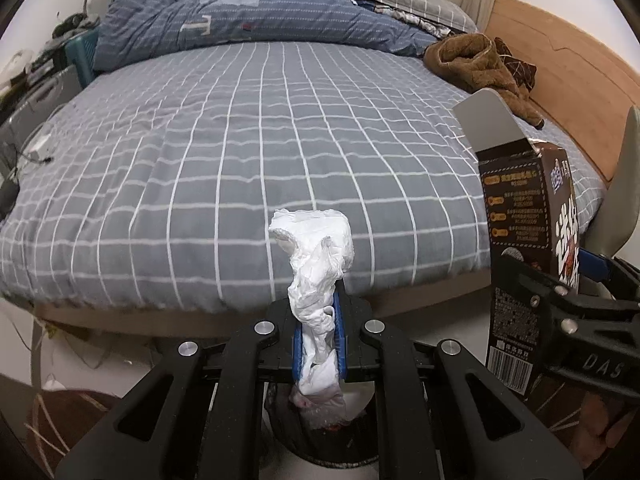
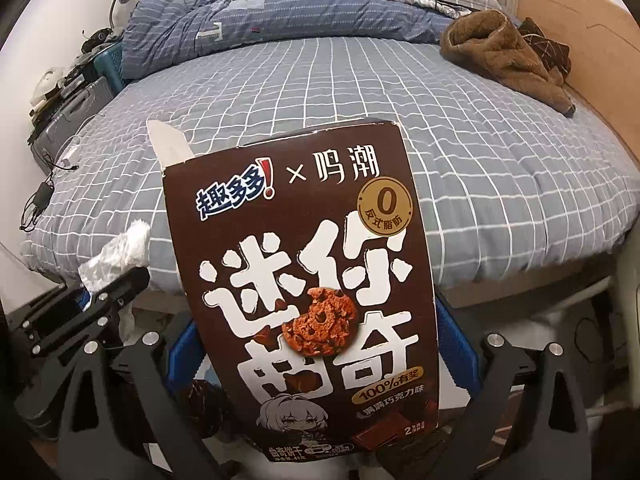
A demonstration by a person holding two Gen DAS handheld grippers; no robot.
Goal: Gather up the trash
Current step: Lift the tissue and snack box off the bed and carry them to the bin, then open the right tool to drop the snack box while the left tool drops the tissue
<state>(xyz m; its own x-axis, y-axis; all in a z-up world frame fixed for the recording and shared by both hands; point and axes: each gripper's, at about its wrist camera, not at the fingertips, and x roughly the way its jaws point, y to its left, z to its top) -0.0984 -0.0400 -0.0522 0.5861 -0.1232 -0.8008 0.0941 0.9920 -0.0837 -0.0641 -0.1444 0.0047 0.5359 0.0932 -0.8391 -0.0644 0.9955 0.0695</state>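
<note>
In the left wrist view my left gripper (image 1: 318, 320) is shut on a crumpled white tissue (image 1: 316, 248), which sticks up above the blue pads and hangs below them. Directly under it is a dark, bag-lined trash bin (image 1: 360, 440). On the right, my right gripper (image 1: 568, 284) holds a brown cookie box (image 1: 520, 232) with its top flap open. In the right wrist view the cookie box (image 2: 312, 280) stands upright and fills the middle, with my right gripper (image 2: 316, 344) shut on its sides. The left gripper (image 2: 100, 300) and the tissue (image 2: 116, 256) are at the left.
Ahead lies a bed (image 1: 240, 140) with a grey checked cover, its near edge just beyond both grippers. A blue quilt (image 1: 224, 16) and a brown garment (image 1: 476, 64) lie at its far side. A suitcase and clutter (image 2: 68, 108) stand at the left, a pale chair back (image 1: 624, 200) at the right.
</note>
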